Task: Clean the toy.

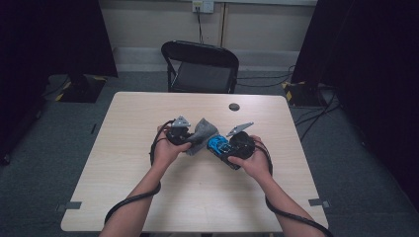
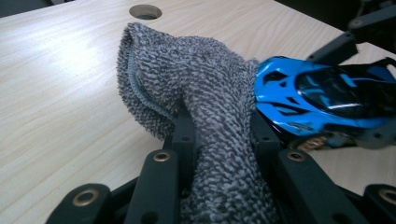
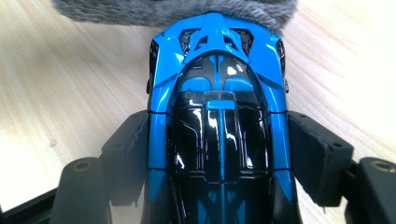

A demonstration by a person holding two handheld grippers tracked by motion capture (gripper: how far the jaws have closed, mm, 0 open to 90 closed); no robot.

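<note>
My left hand-held gripper [image 2: 219, 140] is clamped on the grey cloth [image 2: 205, 93], right hand-held gripper [image 3: 219, 154] clamped on the blue toy car [image 3: 217, 116], cloth touching its nose, mid-surface [image 1: 148, 113].

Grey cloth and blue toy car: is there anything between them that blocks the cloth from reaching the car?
Nothing visible does. The grey cloth, clamped in the left gripper, already touches one end of the blue toy car, which the right gripper holds by its sides above the table.

toy car [image 3: 219, 140] rear cut off below, grey cloth [image 3: 173, 10] cropped at top, perhaps touching the car's nose
</note>
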